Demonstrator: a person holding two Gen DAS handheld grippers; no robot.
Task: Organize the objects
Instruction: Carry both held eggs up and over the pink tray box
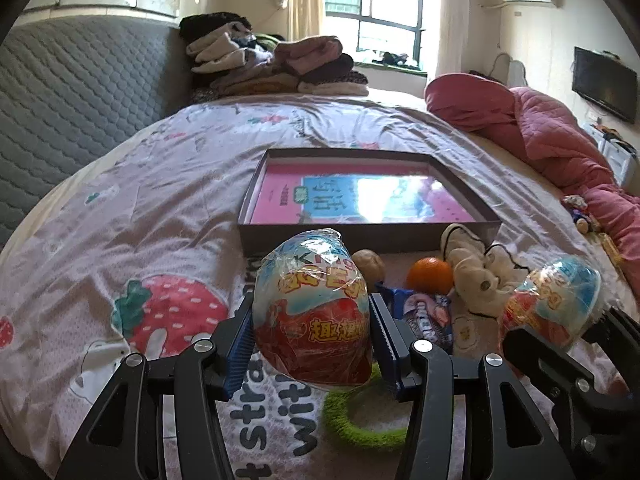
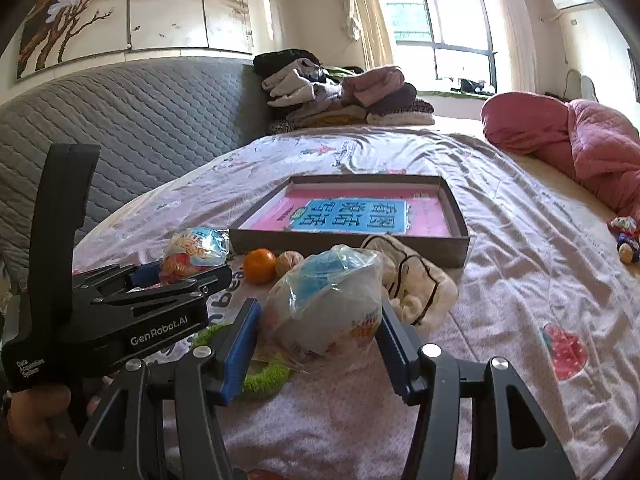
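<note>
My left gripper (image 1: 312, 330) is shut on a wrapped toy egg (image 1: 314, 308), held above the bed; it also shows in the right wrist view (image 2: 196, 250). My right gripper (image 2: 318, 334) is shut on a second wrapped toy egg (image 2: 326, 304), seen in the left wrist view (image 1: 550, 300) at right. A shallow grey box (image 2: 460, 220) with a pink and blue book inside lies ahead. Between box and grippers lie an orange (image 2: 260, 266), a walnut (image 2: 289, 264), a cream plush toy (image 2: 416, 280), a green fuzzy ring (image 1: 360, 428) and a snack packet (image 1: 426, 316).
The bed has a strawberry-print sheet (image 1: 160, 220). A grey quilted headboard (image 2: 140, 120) stands at left. Folded clothes (image 2: 340, 96) are stacked at the far end. A pink quilt (image 2: 580, 148) lies at right, with a small toy (image 2: 626, 236) beside it.
</note>
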